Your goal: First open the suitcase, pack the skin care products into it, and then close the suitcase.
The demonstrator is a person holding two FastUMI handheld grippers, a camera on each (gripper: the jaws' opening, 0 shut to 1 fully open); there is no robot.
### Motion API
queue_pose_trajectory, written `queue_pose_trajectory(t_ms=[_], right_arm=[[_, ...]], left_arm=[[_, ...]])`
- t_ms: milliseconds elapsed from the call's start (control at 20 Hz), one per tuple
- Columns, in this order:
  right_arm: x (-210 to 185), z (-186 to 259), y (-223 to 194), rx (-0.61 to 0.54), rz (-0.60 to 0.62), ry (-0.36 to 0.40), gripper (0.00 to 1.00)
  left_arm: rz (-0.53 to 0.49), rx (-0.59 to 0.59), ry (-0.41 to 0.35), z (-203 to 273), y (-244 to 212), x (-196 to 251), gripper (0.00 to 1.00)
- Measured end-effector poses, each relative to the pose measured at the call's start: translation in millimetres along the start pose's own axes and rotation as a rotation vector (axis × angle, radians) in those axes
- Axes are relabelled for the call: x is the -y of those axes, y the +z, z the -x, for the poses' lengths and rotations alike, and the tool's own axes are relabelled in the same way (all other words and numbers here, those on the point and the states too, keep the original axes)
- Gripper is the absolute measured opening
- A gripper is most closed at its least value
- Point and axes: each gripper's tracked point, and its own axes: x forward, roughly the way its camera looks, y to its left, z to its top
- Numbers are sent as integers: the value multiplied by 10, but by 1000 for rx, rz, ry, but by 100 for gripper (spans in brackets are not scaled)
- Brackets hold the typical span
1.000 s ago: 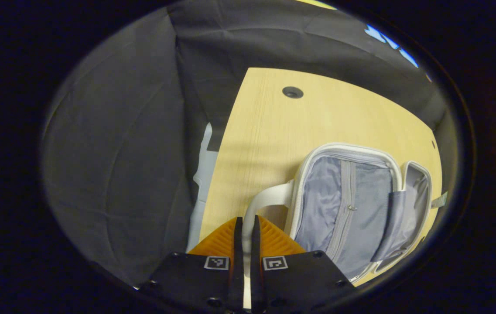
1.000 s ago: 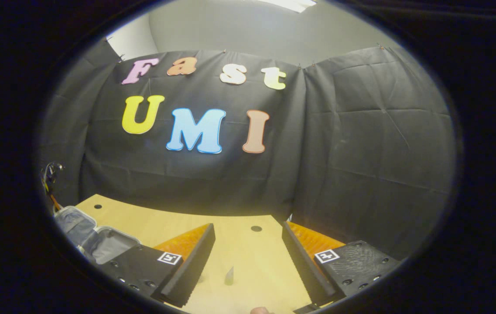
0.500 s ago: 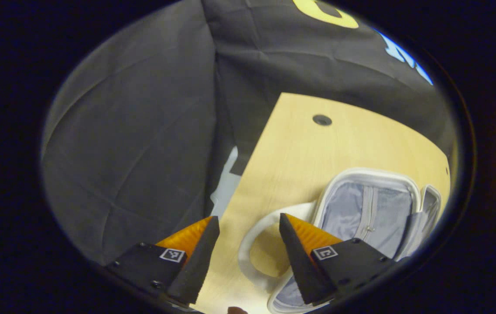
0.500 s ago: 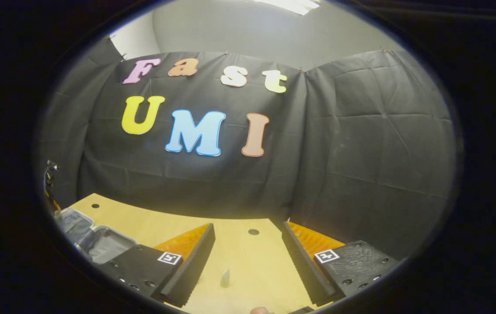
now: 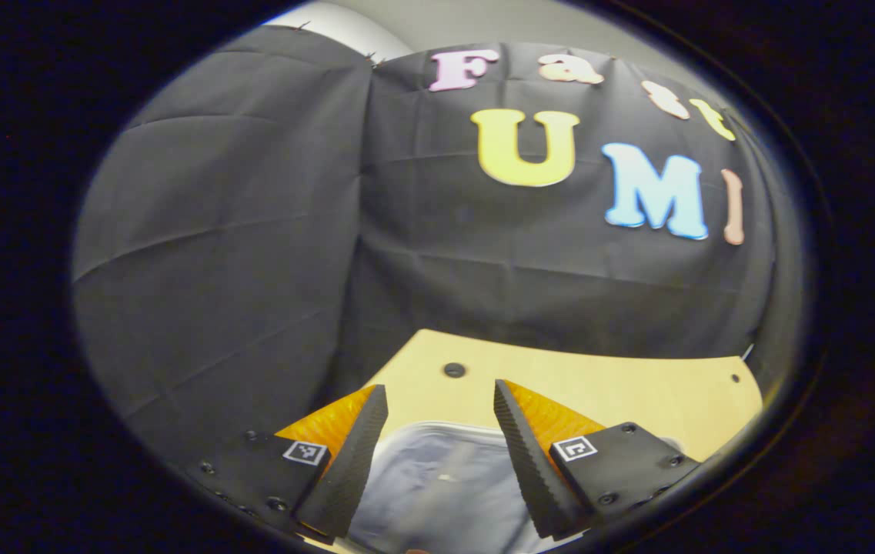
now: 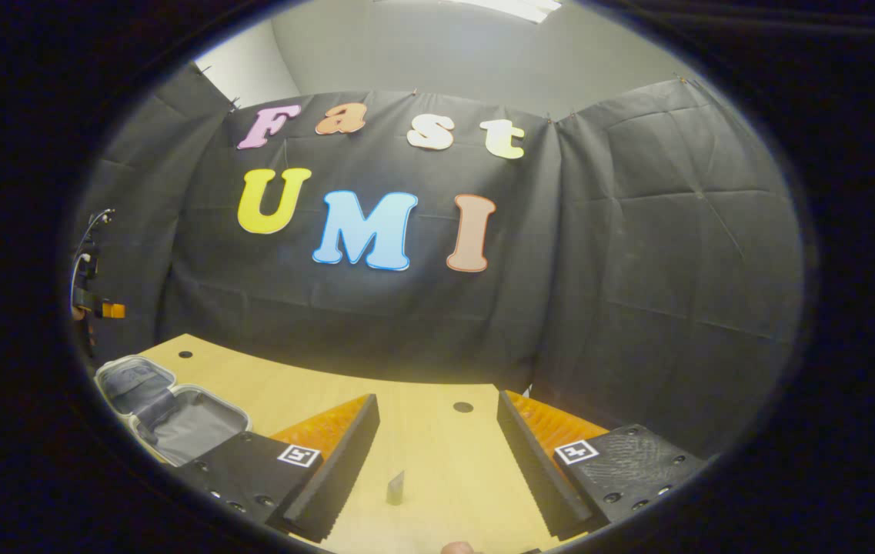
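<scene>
The open suitcase (image 6: pixel 168 412) lies at the left of the table in the right gripper view, with its grey lining facing up and both halves spread. In the left gripper view the same grey lining (image 5: pixel 437 492) shows blurred just below and between the fingers. My left gripper (image 5: pixel 439 386) is open above it and holds nothing. My right gripper (image 6: pixel 437 396) is also open, over bare wood. A small dark upright item (image 6: pixel 395 487) stands on the table between its fingers, too small to identify.
The light wooden table (image 6: pixel 422 446) has round cable holes (image 6: pixel 462 406) near its back edge. Black cloth walls close it in at the back and sides. A device with wires and an orange part (image 6: pixel 98 304) shows at the far left edge.
The left gripper, shut on the suitcase's white handle a second ago, has opened, let go and tilted up toward the back wall. The right gripper has barely shifted.
</scene>
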Motion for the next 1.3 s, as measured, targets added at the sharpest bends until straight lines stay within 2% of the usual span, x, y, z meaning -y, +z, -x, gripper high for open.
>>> queue_pose_trajectory(t_ms=[150, 300, 450, 700, 950, 1150, 1300], right_arm=[[58, -30, -39, 1, -13, 39, 94], [177, -68, -116, -12, -36, 51, 94], [338, -93, -218, -33, -46, 47, 94], [574, -163, -284, -44, -26, 33, 94], [576, -277, -453, -83, -25, 58, 94], [520, -379, -566, -115, -3, 82, 94], [487, -452, -611, -124, 8, 92, 94]], left_arm=[[-20, 33, -156, 300, -112, 1279, 88], [-35, 47, -323, 523, -320, 2513, 94], [-31, 30, -484, 754, -631, 3605, 93], [-49, -9, -607, 774, -1056, 4867, 93], [-109, -50, -653, 640, -1850, 5304, 94], [-187, -119, -636, 374, -2547, 5391, 94], [-202, -177, -613, 246, -2853, 5397, 93]])
